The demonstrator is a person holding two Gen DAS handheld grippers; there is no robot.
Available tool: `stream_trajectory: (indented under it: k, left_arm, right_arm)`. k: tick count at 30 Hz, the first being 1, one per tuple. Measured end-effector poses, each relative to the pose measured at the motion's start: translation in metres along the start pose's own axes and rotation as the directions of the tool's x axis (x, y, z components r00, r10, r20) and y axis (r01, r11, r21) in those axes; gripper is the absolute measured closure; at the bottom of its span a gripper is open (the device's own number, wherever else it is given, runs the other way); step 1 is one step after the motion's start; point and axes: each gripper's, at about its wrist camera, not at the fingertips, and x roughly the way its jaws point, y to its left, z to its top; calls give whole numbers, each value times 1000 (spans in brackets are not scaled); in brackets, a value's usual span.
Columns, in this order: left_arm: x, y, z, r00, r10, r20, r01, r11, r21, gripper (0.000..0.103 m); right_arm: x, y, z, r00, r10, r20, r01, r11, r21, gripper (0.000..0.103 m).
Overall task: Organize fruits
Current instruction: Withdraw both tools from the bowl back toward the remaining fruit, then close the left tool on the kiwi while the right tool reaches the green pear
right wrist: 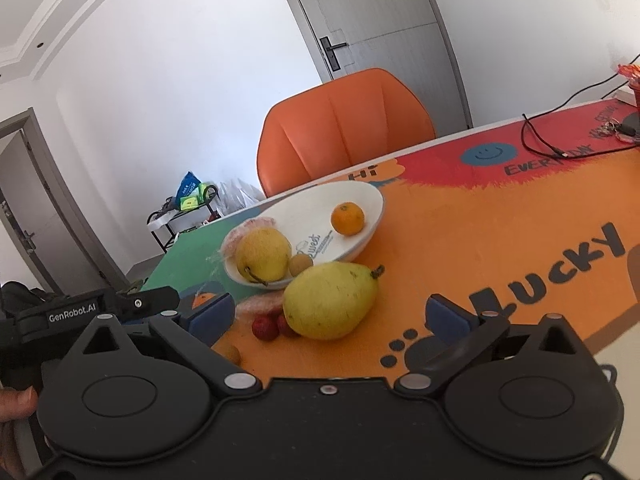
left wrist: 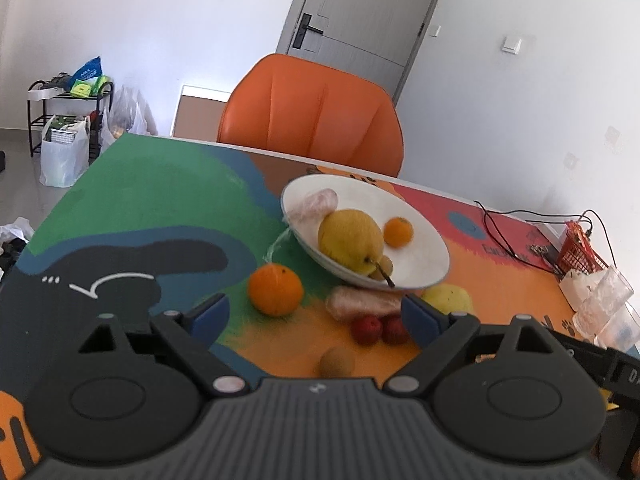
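We see both the left gripper [left wrist: 316, 314] and right gripper [right wrist: 330, 314] open and empty; near the white bowl [right wrist: 360, 200], a yellow pear [right wrist: 330, 300] lies before two red fruits [right wrist: 266, 327].

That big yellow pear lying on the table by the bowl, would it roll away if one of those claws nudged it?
Probably it would wobble more than roll: the pear lies on its side and its tapered shape would likely swing it in a curve. Its skin looks smooth, so it may slip between hard pads. It looks bulky beside the two red fruits, so likely fairly heavy.
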Motion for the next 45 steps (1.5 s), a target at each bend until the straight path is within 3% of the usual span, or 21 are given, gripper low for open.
stream_trajectory:
  k: [5,11,29,32,36,45]
  left_arm:
    - [0,-3,-7,999,-31,-27,30,999,-21,12]
    - [7,-16,-18,999,-20,-34,21,1000,21,14]
    - [35,-19,-31,996,19,-89,-17,1000,25,51]
    - [40,-18,-32,995,17,-99,-16,1000,12,59]
    - [42,-15,-33,996,20,-92,-20,1000,3,80]
    - [37,-1,-25,998,9,-64,-11,999,-30,80]
  right_arm:
    - [-1,-4,-8,1000,-7,-8,7,1000,17,0]
    - [-3,-10,-15,1000,-5,-13,5,1000,22,0]
    - [8,-18,-20,999,29,-35,-28,999,22,0]
    - [11,-17,-18,999,31,-40,-30,999,22,0]
    - [18,-14,-16,998,34,-45,-34,999,16,0]
    - [35,-7,-7,999,24,-43,-23,999,37,7]
